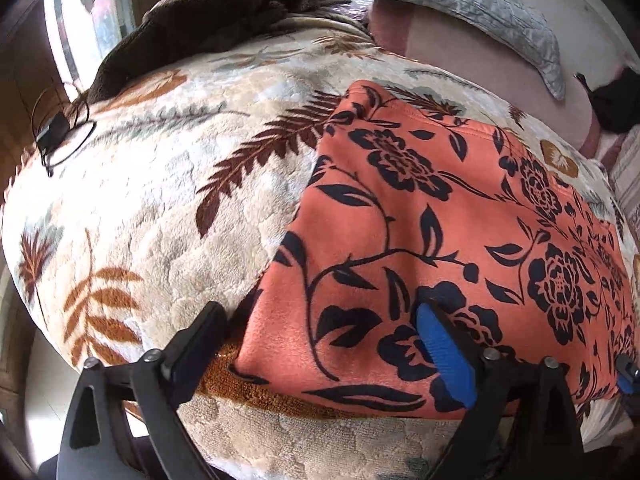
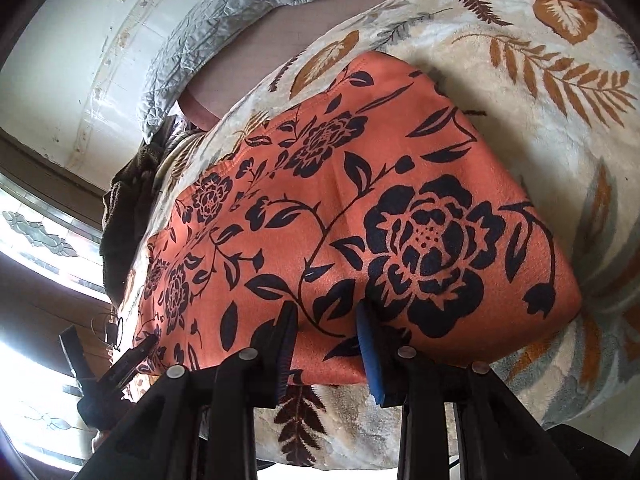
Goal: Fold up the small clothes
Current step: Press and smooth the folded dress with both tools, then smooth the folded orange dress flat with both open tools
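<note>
We see the orange cloth [image 1: 460,216] lying flat on the leaf-print blanket [image 1: 160,200] of the bed. Our left hand-held gripper [image 1: 320,344] is spread wide over the cloth's near left corner, and our right hand-held gripper [image 2: 326,344] is open at its near edge, pads touching fabric.

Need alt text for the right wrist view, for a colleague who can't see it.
An orange fleece garment with black flowers lies flat on a cream leaf-patterned plush blanket. The right gripper is open at its near edge, with fabric bulging between the blue-padded fingers.
</note>
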A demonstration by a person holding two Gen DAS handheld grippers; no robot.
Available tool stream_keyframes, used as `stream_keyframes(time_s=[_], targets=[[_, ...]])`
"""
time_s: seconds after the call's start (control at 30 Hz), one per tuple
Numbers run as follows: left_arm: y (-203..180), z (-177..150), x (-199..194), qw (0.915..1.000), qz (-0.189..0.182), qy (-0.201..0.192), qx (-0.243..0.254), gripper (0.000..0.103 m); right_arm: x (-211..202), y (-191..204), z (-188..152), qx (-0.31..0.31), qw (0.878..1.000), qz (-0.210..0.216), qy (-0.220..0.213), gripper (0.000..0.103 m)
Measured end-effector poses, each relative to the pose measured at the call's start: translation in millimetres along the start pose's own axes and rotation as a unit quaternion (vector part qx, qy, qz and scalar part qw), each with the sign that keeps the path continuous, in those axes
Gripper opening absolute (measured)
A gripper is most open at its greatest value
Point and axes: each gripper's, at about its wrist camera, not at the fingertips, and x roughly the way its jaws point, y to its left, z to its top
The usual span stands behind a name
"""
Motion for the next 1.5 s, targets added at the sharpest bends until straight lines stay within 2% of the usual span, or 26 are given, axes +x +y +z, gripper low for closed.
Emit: stream_keyframes(time_s=[0.03,0.13,0.2,0.3,0.37,0.47,0.57,0.63,0.73,0.8,0.9,1.0,1.07,1.13,1.17,1.23,1.3,1.4,1.5], targets=[[4.0,-1.6,1.8,0.9999,-0.01,-0.002,-0.011,0.103,0.2,-1.2,0.1,0.004,1.0,0.004,0.0,0.034],[-2.9,-9.1,-1.0,0.9996,0.004,-0.022,0.017,0.103,-0.3,-5.6,-0.5,0.015,1.0,0.014,0.0,0.034],[-2.3,-14.7,-2.7,0.9993,0.001,-0.034,0.017,0.103,-0.6,-6.4,-1.6,0.015,1.0,0.017,-0.001,0.034],[0.7,-15.2,-5.1,0.9994,-0.014,-0.019,0.025,0.103,-1.3,-5.5,-4.5,0.003,1.0,0.016,-0.006,0.035],[6.6,-11.6,-8.7,0.9988,-0.04,-0.005,0.028,0.103,-2.1,-6.4,-6.2,0.001,1.0,0.02,-0.009,0.035],[15.7,-9.3,-17.6,0.9979,-0.061,-0.003,0.019,0.103,-3.4,-12.0,-8.2,0.012,0.999,0.034,-0.011,0.035],[17.1,-6.0,-41.0,0.9966,-0.055,-0.062,0.006,0.103,-5.6,-14.3,-8.8,0.022,0.999,0.039,-0.009,0.034],[10.1,-3.6,-55.6,0.9932,-0.057,-0.1,0.016,0.103,-11.1,-7.2,-9.4,0.008,1.0,0.024,-0.019,0.034],[-10.5,-4.4,-68.4,0.9876,-0.049,-0.137,0.06,0.103,-21.4,10.0,-11.8,-0.034,0.998,0.011,-0.052,0.035],[-30.7,-7.4,-68.9,0.9831,-0.043,-0.144,0.104,0.103,-28.1,19.7,-12.5,-0.055,0.996,0.015,-0.072,0.035],[-56.7,-10.7,-60.3,0.9769,-0.029,-0.132,0.166,0.103,-35.0,31.9,-14.3,-0.076,0.992,0.019,-0.098,0.035],[-73.5,-18.1,-51.2,0.9743,-0.023,-0.112,0.195,0.103,-33.9,40.8,-15.5,-0.086,0.991,0.025,-0.1,0.035],[-81.8,-20.8,-41.3,0.9745,-0.017,-0.092,0.204,0.103,-27.9,44.3,-16.2,-0.086,0.992,0.025,-0.089,0.035],[-84.4,-22.4,-24.5,0.9782,-0.009,-0.057,0.2,0.103,-17.9,46.1,-17.3,-0.083,0.994,0.021,-0.068,0.035],[-83.6,-22.4,-18.5,0.98,-0.007,-0.047,0.193,0.103,-10.4,46.7,-18.1,-0.085,0.995,0.008,-0.052,0.042],[-84.1,-22.9,-17.2,0.9805,-0.006,-0.056,0.188,0.103,4.1,45.7,-21.6,-0.085,0.996,-0.018,-0.023,0.046],[-87.5,-25.4,-16.1,0.9786,0.003,-0.06,0.197,0.103,4.1,47.9,-24.1,-0.096,0.995,-0.026,-0.026,0.046],[-85.5,-28.0,-16.0,0.9781,-0.001,-0.071,0.196,0.103,-4.0,47.0,-28.3,-0.102,0.994,-0.022,-0.029,0.047],[-83.6,-26.8,-14.7,0.9792,-0.006,-0.06,0.194,0.103,-13.4,39.8,-32.5,-0.087,0.996,-0.015,-0.033,0.047]])
